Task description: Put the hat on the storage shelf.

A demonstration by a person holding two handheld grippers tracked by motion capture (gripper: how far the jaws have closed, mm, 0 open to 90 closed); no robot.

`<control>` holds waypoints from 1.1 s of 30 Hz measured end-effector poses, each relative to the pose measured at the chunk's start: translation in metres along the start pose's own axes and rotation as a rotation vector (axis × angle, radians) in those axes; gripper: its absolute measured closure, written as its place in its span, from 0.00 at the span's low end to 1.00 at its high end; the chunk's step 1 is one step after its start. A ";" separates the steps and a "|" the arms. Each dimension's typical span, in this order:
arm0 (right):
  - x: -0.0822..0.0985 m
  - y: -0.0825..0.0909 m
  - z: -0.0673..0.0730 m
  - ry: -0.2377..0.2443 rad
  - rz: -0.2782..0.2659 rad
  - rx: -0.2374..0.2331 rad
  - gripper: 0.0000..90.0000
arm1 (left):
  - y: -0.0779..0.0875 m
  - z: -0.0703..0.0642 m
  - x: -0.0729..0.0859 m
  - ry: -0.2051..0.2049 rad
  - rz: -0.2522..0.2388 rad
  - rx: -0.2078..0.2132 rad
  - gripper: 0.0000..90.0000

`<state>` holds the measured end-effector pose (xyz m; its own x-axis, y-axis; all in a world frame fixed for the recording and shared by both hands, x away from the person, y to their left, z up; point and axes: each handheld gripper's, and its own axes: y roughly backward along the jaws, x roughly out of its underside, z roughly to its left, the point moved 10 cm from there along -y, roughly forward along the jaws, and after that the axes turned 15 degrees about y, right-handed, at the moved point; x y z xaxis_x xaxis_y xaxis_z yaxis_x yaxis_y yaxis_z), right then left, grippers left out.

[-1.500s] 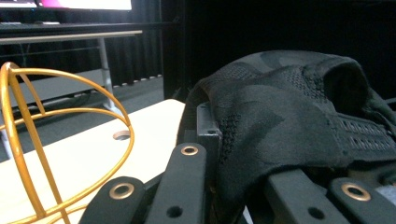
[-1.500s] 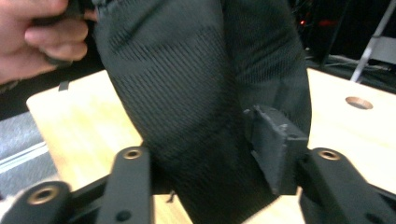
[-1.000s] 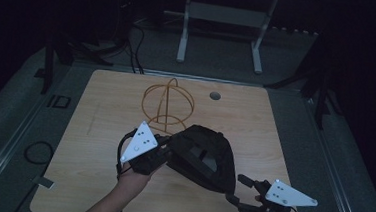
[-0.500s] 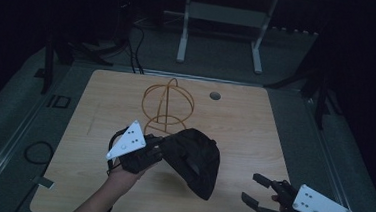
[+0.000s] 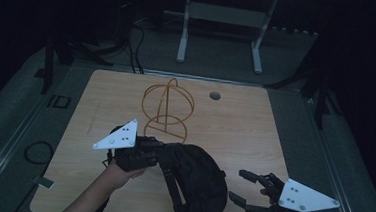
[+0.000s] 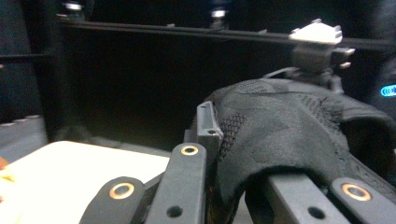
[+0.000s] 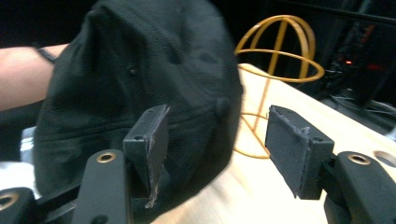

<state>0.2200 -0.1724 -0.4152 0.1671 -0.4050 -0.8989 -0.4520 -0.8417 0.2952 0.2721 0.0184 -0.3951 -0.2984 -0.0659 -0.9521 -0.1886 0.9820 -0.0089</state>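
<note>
The black cap sits at the near middle of the tabletop, between my two hands and just in front of the yellow wire stand. My left gripper holds it: the left gripper view shows the fabric draped over and pinched between my fingers, so these are clenched on the cap's edge. I judge this hold serves to keep the cap raised and open rather than flat, ready for transfer toward the stand. My right gripper lies near the cap's right side, apart from it; in the right gripper view its fingers stand spread with bare tabletop between them, so they are released and grasp nothing. I judge this spread posture keeps them ready for a second grip on the cap. The stand is upright, its dome-shaped top presumably shaped to carry the cap. Count: one cap, one wire stand, two grippers, one round grommet at the far side of the tabletop.
</note>
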 end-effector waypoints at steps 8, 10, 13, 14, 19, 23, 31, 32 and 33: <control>-0.016 -0.018 0.014 0.088 0.012 -0.054 0.44 | 0.000 0.002 -0.001 0.008 0.026 0.096 0.98; -0.024 -0.021 0.017 0.115 0.002 -0.069 0.44 | -0.002 0.003 -0.002 0.017 0.031 0.098 0.98; -0.029 -0.030 0.022 0.166 0.017 -0.086 0.44 | -0.006 0.002 -0.003 0.008 0.039 0.104 0.98; -0.029 -0.033 0.022 0.183 0.025 -0.082 0.44 | -0.008 0.001 -0.003 0.007 0.041 0.102 0.98; -0.030 -0.041 0.021 0.212 0.041 -0.075 0.52 | -0.013 -0.002 -0.001 0.001 0.048 0.112 0.98; -0.027 -0.042 0.021 0.234 0.055 -0.070 0.71 | -0.015 0.000 -0.002 0.018 0.047 0.111 0.98; -0.017 -0.041 0.008 0.186 0.082 -0.006 0.98 | -0.021 0.013 0.005 0.012 0.075 0.033 0.97; -0.017 -0.040 0.008 0.178 0.078 -0.010 0.98 | -0.022 0.015 0.007 0.011 0.078 0.023 0.97; -0.015 -0.040 0.005 0.160 0.077 -0.003 0.98 | -0.024 0.019 0.009 -0.010 0.100 -0.015 0.97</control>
<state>0.2310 -0.1307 -0.4148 0.2697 -0.5200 -0.8105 -0.4666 -0.8068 0.3624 0.2914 -0.0022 -0.4093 -0.3071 0.0340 -0.9511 -0.1727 0.9808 0.0908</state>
